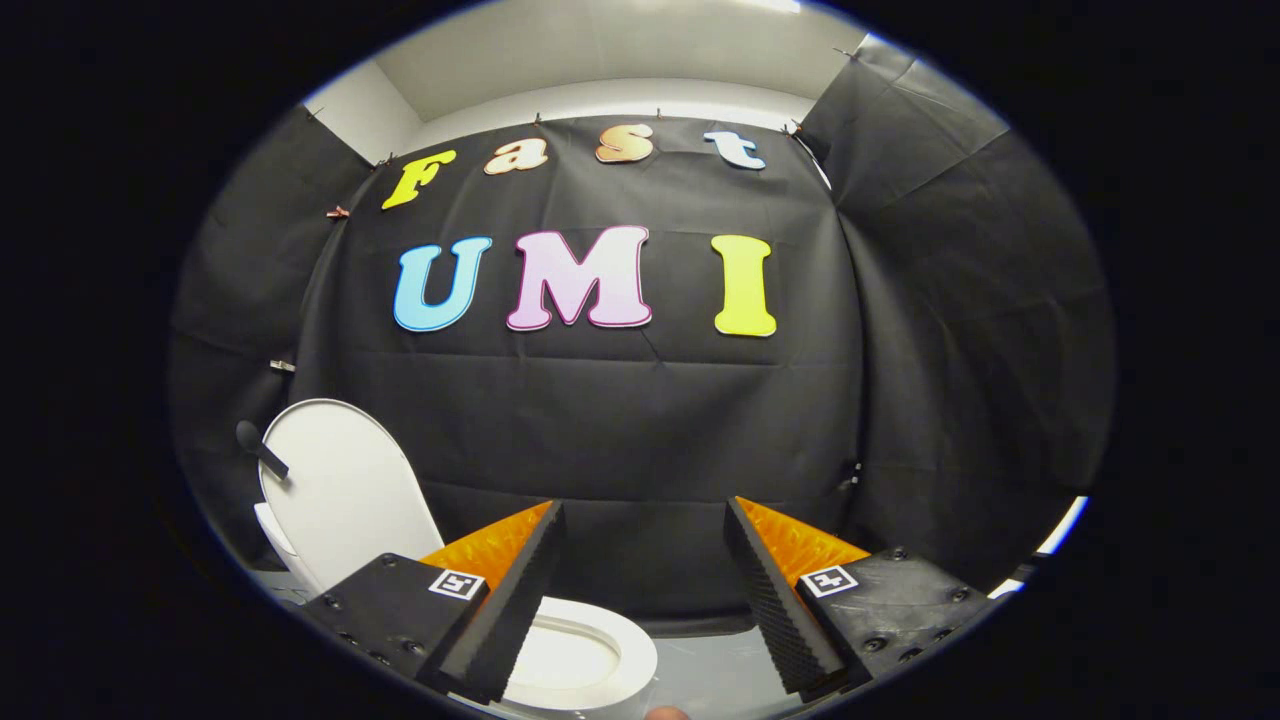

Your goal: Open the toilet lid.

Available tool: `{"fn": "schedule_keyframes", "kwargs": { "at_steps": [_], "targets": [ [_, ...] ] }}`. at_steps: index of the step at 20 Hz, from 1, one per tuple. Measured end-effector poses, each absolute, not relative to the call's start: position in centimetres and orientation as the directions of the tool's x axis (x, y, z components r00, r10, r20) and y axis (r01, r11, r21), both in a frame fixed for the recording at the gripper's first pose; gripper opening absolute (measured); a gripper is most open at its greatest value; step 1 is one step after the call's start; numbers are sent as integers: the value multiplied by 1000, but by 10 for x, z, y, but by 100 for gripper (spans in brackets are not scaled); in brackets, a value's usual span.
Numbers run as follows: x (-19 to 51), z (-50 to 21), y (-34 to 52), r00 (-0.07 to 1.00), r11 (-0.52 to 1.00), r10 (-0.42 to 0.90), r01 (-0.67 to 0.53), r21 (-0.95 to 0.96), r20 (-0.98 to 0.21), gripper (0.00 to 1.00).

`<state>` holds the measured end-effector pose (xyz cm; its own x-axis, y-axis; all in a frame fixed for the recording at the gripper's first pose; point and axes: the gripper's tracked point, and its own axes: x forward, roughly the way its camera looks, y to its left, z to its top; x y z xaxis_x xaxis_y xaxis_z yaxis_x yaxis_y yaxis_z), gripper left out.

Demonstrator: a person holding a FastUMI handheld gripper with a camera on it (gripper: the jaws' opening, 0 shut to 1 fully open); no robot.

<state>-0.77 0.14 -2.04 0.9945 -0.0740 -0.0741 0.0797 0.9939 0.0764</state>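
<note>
Tongs: spread wide apart, gripping nothing, hanging over the bowl.
Lid: white oval plastic toilet lid stands raised, upright, beyond the left finger, against the black cloth wall.
Seat: white ring-shaped toilet seat lies down, partly under the left finger.
Room: grey glossy floor between the fingers; white ceiling above the cloth.

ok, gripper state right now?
Gripper: open, holding nothing; toilet lid already stands raised, off to its side, untouched.
</note>
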Motion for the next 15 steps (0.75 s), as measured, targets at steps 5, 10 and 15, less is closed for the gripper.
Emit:
{"fn": "schedule_keyframes", "kwargs": {
  "at_steps": [5,10,15],
  "targets": [
    [-7,-21,2,995,993,-67,74,92,-80,99],
    [-5,-23,2,994,993,-66,74,97,-82,99],
    [-1,-24,12,997,988,-41,51,144,-69,99]
  ]
}}
